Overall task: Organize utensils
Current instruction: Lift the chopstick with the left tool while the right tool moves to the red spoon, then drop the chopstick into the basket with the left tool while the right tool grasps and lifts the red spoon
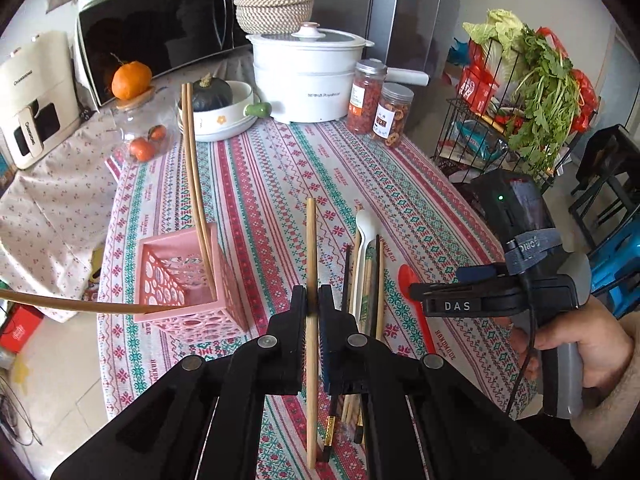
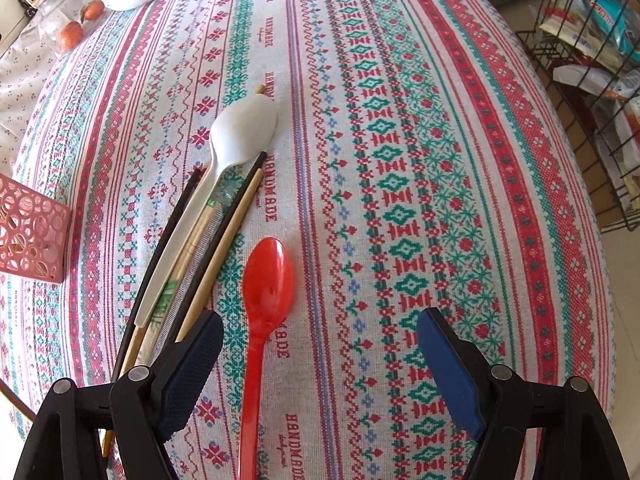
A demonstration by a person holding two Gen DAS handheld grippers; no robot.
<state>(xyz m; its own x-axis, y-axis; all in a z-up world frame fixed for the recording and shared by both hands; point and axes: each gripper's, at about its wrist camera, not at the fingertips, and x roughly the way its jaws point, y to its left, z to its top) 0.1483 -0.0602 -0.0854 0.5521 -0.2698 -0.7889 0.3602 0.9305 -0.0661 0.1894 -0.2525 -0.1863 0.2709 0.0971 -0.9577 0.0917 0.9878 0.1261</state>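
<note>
While clamped narrowly between black fingers, left gripper (image 1: 313, 304) pinching a single pale wooden chopstick (image 1: 311, 264), shaft pointing up and away over the table. Right gripper (image 2: 320, 356) spread wide, nothing between its blue pads (image 2: 448, 372), hovering low above a red plastic spoon (image 2: 268, 280) lying bowl-up on the cloth. Just left of that spoon, a loose bundle of utensils: white plastic spoon (image 2: 240, 132) on top, black chopsticks (image 2: 224, 232) and bamboo chopsticks (image 2: 228, 236) underneath, some in a paper sleeve, all touching one another. Further left, a pink perforated utensil basket (image 1: 188, 284) standing on the table edge with two brown chopsticks (image 1: 194, 168) leaning upright inside and another long stick poking out sideways.

Spread across the table, a striped woven tablecloth (image 2: 400, 160) in red, green and white with "HANDMADE" lettering; beside it a second, small-flowered cloth (image 1: 52, 208). At the far end: white electric cooker (image 1: 306, 76) with glass lid, woven lidded basket (image 1: 274, 8) behind, two clear jars of dried goods (image 1: 378, 102), dark green pumpkin (image 1: 212, 94) in a white dish, an orange (image 1: 131, 80), black microwave (image 1: 160, 28). To the right, beyond the table, a wire rack (image 1: 492, 128) loaded with cabbage, leafy greens and packets.
</note>
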